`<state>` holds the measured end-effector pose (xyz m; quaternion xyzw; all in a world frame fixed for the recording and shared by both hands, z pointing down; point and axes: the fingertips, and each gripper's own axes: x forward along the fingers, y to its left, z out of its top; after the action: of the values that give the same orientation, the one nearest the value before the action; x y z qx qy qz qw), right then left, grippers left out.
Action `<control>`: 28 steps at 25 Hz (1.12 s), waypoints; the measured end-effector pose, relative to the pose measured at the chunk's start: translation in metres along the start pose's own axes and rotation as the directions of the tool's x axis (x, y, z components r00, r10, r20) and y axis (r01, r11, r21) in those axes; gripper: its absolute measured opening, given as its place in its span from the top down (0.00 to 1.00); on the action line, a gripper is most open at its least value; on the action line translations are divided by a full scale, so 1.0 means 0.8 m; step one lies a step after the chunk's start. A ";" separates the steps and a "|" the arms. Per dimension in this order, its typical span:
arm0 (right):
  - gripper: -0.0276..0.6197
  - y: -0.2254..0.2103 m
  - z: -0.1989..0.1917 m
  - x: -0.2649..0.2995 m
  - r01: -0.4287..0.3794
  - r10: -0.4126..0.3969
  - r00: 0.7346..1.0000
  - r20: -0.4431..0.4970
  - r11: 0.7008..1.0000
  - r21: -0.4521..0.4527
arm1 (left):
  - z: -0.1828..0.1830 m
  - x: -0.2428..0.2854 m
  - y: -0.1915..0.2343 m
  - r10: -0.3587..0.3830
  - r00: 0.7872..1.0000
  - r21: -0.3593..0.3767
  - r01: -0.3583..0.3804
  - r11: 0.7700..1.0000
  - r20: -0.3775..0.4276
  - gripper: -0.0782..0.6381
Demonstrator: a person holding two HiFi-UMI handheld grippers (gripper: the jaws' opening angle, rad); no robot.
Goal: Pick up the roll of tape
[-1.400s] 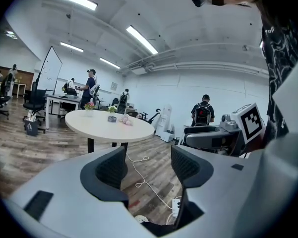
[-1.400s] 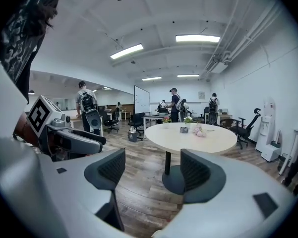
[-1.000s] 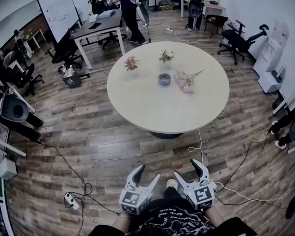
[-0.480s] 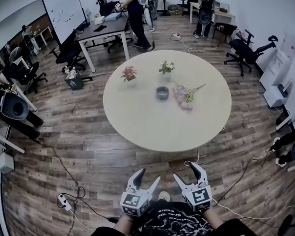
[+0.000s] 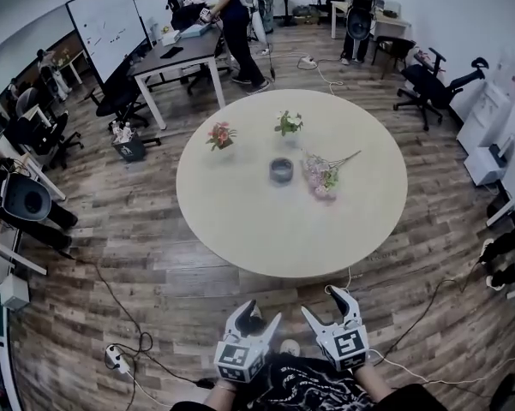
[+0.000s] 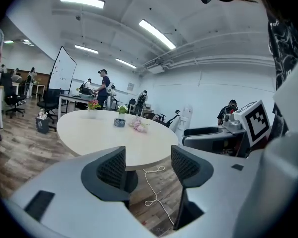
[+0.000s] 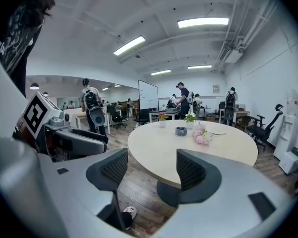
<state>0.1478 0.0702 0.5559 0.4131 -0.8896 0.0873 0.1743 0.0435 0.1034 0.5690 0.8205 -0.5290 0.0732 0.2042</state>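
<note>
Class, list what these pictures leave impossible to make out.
Roll of tape: too small in every view to tell its thickness.
Whiteboard writing: too small, head view.
Table base: mostly hidden under its top, head view.

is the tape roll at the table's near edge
No, the tape roll sits near the middle of the round table, beside the pink flowers.

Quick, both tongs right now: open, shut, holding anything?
Left tongs: open, nothing between them.
Right tongs: open but closing, nothing between them.
</note>
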 end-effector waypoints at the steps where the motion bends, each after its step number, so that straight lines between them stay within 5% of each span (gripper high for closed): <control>1: 0.49 -0.003 -0.001 0.004 0.002 -0.002 1.000 -0.005 1.000 0.004 | 0.000 0.005 0.002 -0.007 1.000 0.007 0.007 1.000 0.002 0.47; 28: 0.51 -0.051 0.086 0.255 0.148 -0.142 0.988 -0.059 0.983 0.105 | 0.141 0.192 0.221 -0.176 0.984 0.113 0.175 0.978 -0.001 0.47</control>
<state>0.0411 -0.1204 0.5711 0.4833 -0.8462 0.1335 0.1803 -0.0598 -0.1348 0.5637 0.8744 -0.4506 0.0812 0.1609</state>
